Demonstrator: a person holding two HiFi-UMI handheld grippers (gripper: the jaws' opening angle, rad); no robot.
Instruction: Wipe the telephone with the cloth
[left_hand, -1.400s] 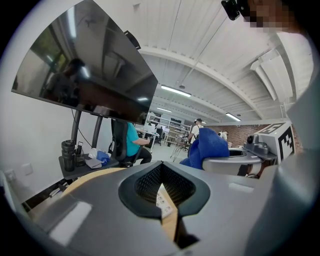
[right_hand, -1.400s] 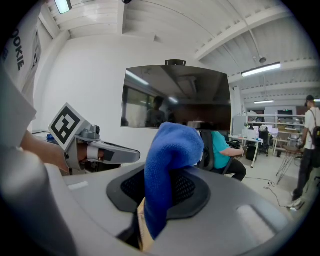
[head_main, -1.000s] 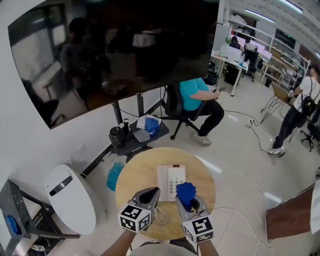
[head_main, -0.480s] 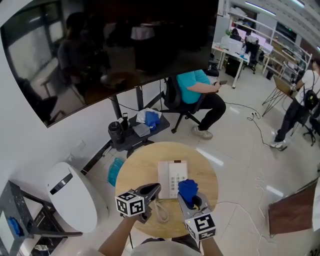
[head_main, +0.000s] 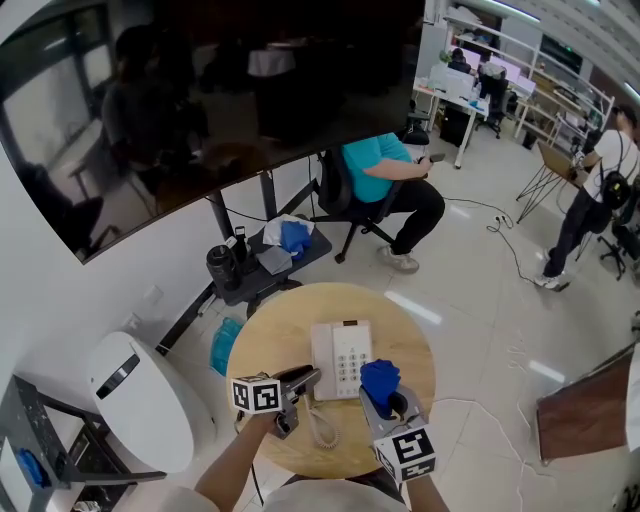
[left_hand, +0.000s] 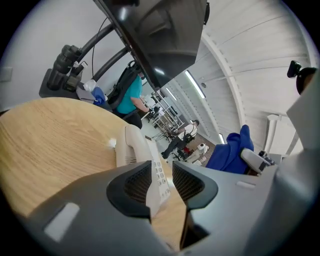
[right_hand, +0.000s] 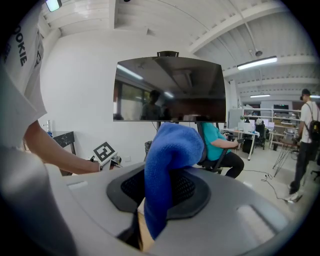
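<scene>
You are at the start of the wipe: the cloth (right_hand: 170, 150) is gripped, but it has not met the telephone (head_main: 341, 357) yet.

Your right gripper (head_main: 392, 405) is clenched on the blue cloth, which bunches up out of its jaws. The telephone lies just ahead of it and a little to its left, flat on the round table (head_main: 265, 340).

Your left gripper (head_main: 300, 382) has its jaws opening. The telephone's near corner shows in the gap between them, and the pads do not look to be pressing on it (my reading, since the angle is tight).

The next move, as I judge it, is to tip the right gripper forward and down so the free fold of cloth lands on the keypad. If the body slides, steady it with the left gripper. Mind the coiled cord (head_main: 322, 430), which trails just behind and right of the left gripper.

The head view alone gives you the whole layout: both grippers, telephone and cord on the table. The left gripper view alone shows the telephone (left_hand: 145, 160) side-on, with the handset raised above the keys, and the spacing of that gripper's pads. The right gripper view shows how the cloth is pinched, but not the telephone at all.
</scene>
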